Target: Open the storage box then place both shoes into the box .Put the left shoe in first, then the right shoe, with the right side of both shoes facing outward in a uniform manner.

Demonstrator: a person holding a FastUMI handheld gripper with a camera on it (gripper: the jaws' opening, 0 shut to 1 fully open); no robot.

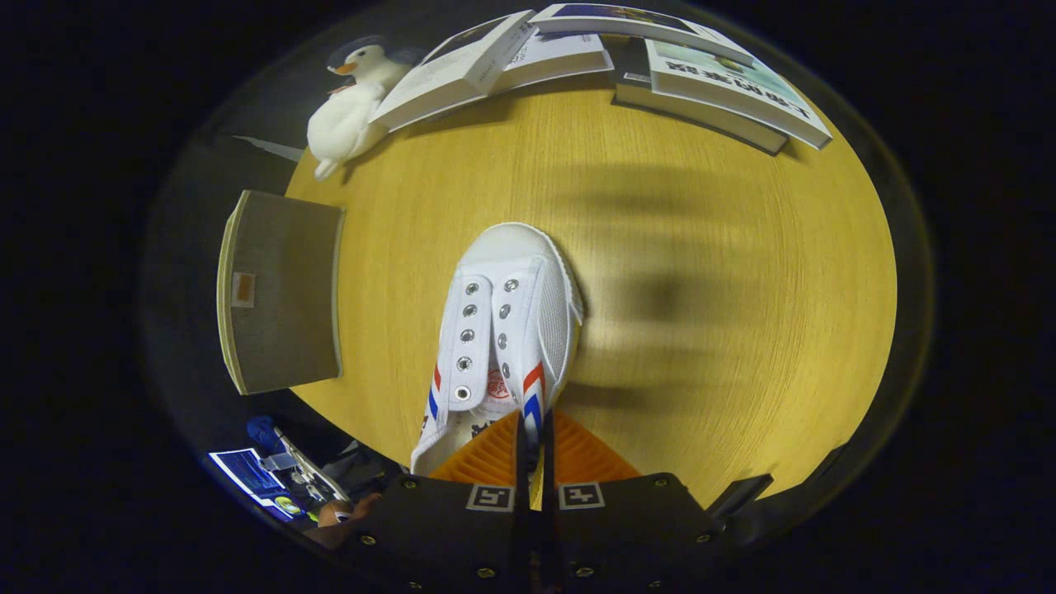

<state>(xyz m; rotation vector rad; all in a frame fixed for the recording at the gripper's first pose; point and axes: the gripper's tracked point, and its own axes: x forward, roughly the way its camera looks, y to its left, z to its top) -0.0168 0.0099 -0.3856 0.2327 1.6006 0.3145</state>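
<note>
White canvas lace-up shoe [505, 330] on the round wooden desk [726, 330], its heel rim pinched between the gripper [535, 450] fingers, toe pointing far. Far left: white plush duck [351, 107]. Far edge: open paperback books [594, 58]. Left: grey fabric storage box [280, 289].

Your gripper [534, 450] is pointing forward and down, its two fingers [487, 454] drawn almost together, leaving just a thin slit. They are pinching the rear collar wall of the white shoe [505, 330], one finger on either side of it.
</note>
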